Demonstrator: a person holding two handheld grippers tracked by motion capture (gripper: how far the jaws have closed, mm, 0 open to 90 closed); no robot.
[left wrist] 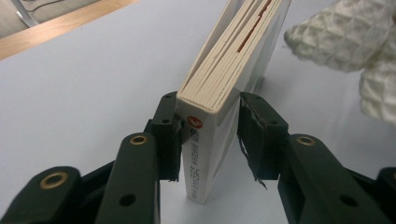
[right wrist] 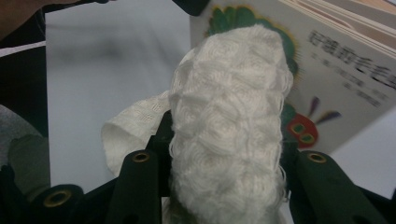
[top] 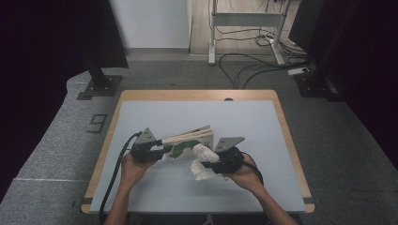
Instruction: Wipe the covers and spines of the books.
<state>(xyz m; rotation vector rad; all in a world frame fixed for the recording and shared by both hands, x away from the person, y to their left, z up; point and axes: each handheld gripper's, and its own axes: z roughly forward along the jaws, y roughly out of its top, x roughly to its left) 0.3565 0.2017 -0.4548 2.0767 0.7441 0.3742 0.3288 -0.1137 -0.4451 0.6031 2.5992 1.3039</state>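
I see a pale grey table (top: 155,187) with a wooden rim, on grey carpet, with cables and a desk frame behind. A thick board book (top: 190,140) stands near the table's middle, white-covered with a green caterpillar picture. My left gripper (top: 157,152) pinches it at the spine (left wrist: 205,154), pads pressing both covers. My right gripper (top: 213,161) is clamped on a white waffle-weave cloth (right wrist: 229,135), which lies against the book's cover. Open tabletop surrounds them, widest toward the far edge.
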